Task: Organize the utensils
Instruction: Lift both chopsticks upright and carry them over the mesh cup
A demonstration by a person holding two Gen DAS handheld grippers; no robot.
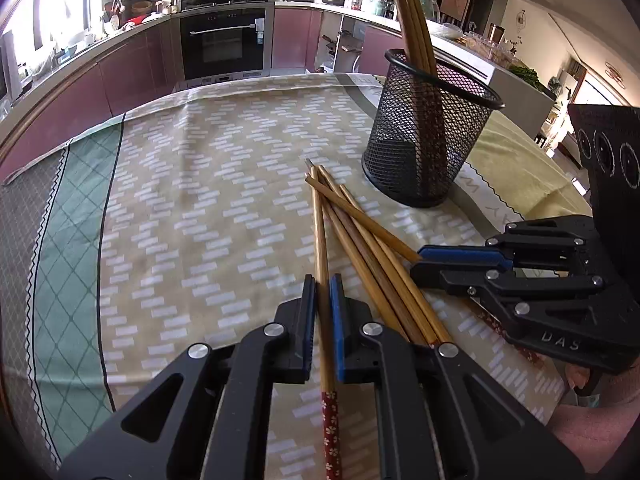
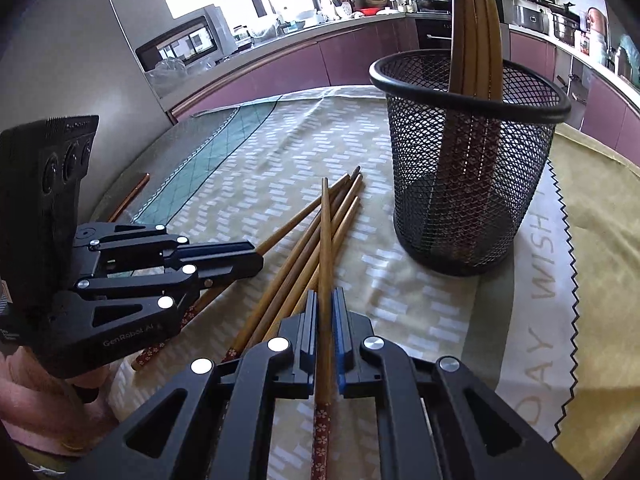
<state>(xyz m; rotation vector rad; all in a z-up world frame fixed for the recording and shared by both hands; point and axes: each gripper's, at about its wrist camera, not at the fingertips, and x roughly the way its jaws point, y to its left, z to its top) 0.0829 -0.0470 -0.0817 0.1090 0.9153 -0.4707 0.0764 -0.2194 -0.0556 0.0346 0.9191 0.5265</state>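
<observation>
Left wrist view: mesh holder stands at 1 o'clock on the bench cloth, three chopsticks upright in it. Loose chopsticks fan out dead ahead, right gripper at 3 o'clock, closed on one. Left gripper clamped on a single chopstick, its floral end toward the camera.

Right wrist view: holder at 1 o'clock, loose pile ahead. Left gripper at 9 o'clock. Right gripper closed on one chopstick.
</observation>
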